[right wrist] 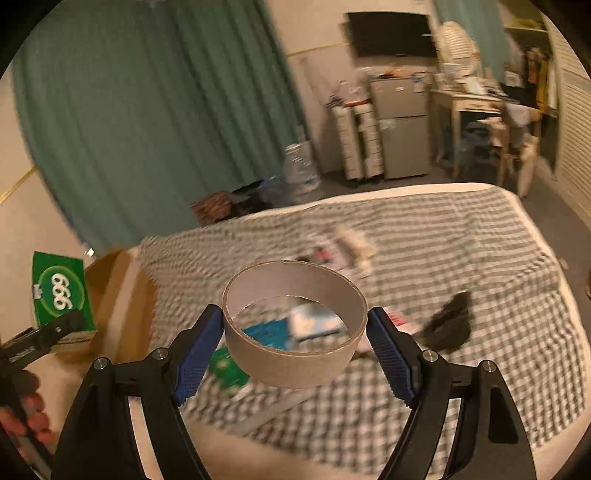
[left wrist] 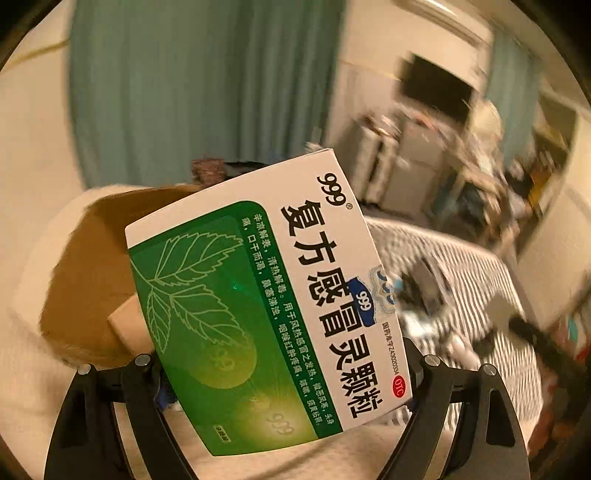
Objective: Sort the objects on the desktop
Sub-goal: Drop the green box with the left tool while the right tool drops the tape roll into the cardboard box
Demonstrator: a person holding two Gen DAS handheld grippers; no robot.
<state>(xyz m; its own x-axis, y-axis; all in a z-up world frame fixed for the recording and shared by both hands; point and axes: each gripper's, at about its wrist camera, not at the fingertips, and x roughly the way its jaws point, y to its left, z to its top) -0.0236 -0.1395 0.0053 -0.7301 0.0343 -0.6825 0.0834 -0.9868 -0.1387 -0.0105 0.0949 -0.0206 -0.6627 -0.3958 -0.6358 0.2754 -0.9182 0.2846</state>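
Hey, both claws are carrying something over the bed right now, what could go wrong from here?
1. The right claw holds the grey cardboard tape ring only by its round sides; it may slip and roll away.
2. The left claw holds the green and white medicine box by its lower part, tilted, so it may twist loose before reaching the brown cardboard box.
3. Both views are blurred, so the drop may miss.

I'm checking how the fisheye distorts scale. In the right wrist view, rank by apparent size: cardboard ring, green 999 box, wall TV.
1. Cardboard ring, inflated by nearness to the camera.
2. and 3. Green 999 box and wall TV look too alike to rank.
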